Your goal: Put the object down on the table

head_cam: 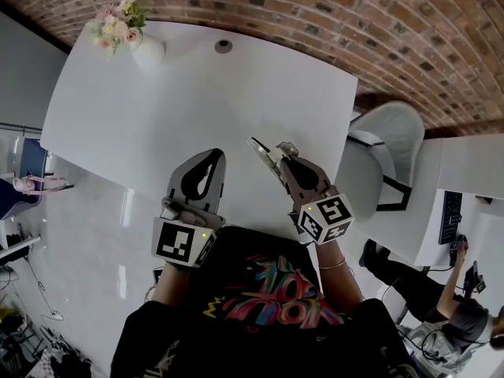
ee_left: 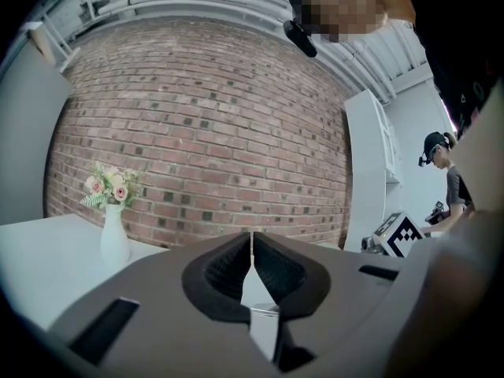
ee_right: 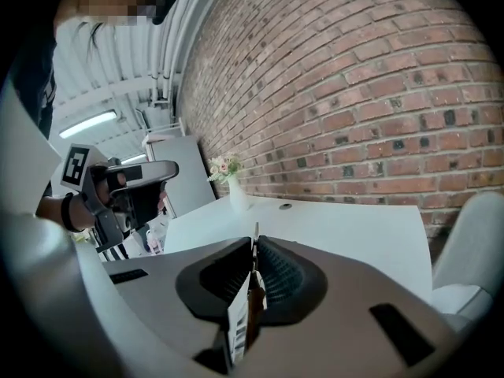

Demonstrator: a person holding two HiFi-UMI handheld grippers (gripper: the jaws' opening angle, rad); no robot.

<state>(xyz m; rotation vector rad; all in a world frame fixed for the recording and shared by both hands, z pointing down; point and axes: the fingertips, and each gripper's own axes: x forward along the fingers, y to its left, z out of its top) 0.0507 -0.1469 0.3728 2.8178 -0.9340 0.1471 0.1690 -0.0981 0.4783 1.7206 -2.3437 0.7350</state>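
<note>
The right gripper (head_cam: 282,157), just right of centre in the head view, is clamped on one thin, flat packet (ee_right: 240,315). The packet stands on edge between the pads, with barcode-like stripes on its pale side; what kind of packet it is cannot be told. It is in the air, above the near edge of the white table (head_cam: 197,93), not yet touching it. It seems held by its edge so it can be lowered flat onto the bare top ahead.

The left gripper (head_cam: 213,157), just left of centre, has its jaws closed together with nothing between them. It likely waits beside, out of the way.

On the table are one white vase (head_cam: 147,51) of pink flowers at the upper left and one small round disc (head_cam: 224,46) near the far edge. One grey chair (head_cam: 390,136) stands at the right. A brick wall (head_cam: 378,30) runs behind.
</note>
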